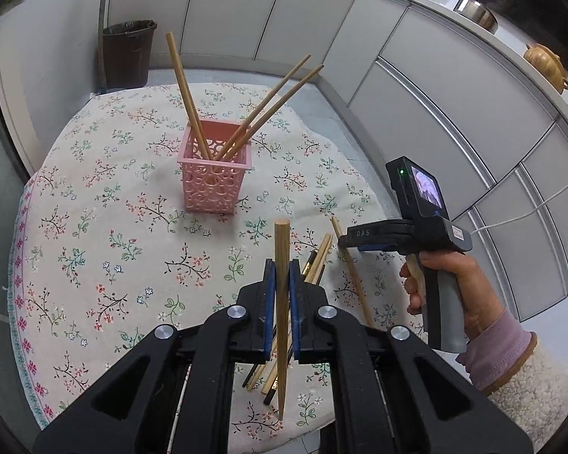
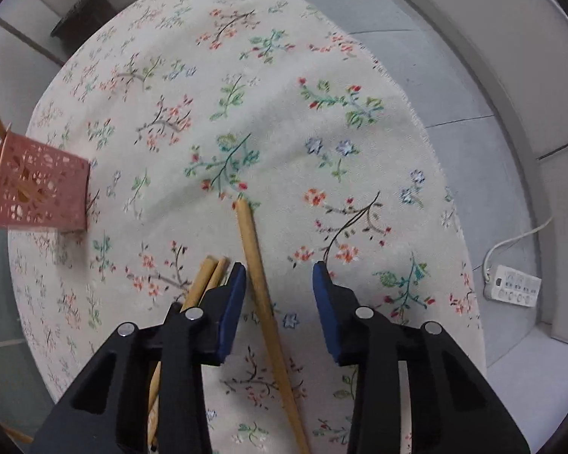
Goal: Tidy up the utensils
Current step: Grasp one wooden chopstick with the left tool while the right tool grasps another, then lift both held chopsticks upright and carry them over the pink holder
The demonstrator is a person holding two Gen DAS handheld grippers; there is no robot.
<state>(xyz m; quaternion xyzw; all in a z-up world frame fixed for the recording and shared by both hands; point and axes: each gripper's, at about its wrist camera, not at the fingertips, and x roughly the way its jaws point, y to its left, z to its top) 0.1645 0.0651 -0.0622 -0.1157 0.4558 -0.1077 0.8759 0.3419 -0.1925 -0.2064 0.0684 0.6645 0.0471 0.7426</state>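
Observation:
My left gripper (image 1: 282, 265) is shut on a wooden chopstick (image 1: 282, 314), which stands nearly upright above the floral tablecloth (image 1: 94, 227). Beyond it, a pink openwork basket (image 1: 216, 185) holds three chopsticks (image 1: 187, 90). Loose chopsticks (image 1: 318, 261) lie under and to the right of my left gripper. My right gripper (image 2: 280, 276) points steeply down at the cloth. Its jaws straddle a single chopstick (image 2: 259, 283) that lies flat, close to the left pad, and the pads do not press on it. More chopsticks (image 2: 204, 280) lie just left of that gripper. The basket (image 2: 38, 193) shows at the far left.
A dark waste bin (image 1: 128, 53) stands on the floor behind the table. White cabinets (image 1: 454, 113) run along the right. A power strip (image 2: 513, 285) lies on the floor to the right of the table. A hand (image 1: 454, 287) in a fleece sleeve holds the right gripper (image 1: 359, 240).

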